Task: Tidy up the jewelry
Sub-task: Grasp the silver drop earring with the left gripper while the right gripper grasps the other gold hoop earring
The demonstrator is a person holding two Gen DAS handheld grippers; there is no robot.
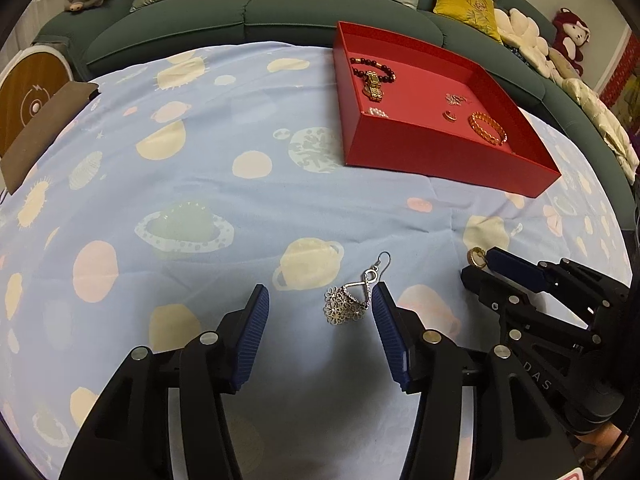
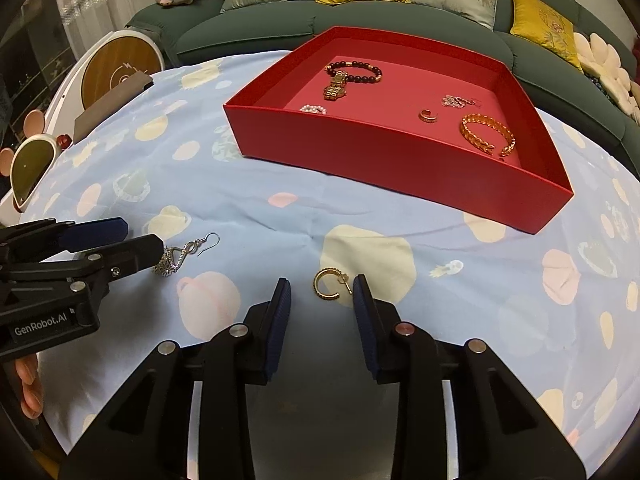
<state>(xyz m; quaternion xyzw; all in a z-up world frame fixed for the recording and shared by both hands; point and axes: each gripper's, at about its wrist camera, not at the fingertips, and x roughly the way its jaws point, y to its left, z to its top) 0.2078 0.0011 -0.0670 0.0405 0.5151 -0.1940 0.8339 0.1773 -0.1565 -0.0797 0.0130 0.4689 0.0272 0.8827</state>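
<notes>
Showing silver earring's (image 1: pixel 352 300) flower cluster only via L cam.

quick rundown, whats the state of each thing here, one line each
left tongs: open, silver earring between the pads
right tongs: open, gold hoop between the pads
silver dangle earring: flat on the cloth, outside the tray
gold hoop earring: flat on the cloth, outside the tray
red tray: open-topped, partly filled
beaded bracelet: in tray
gold watch: in tray
gold bangle: in tray
</notes>
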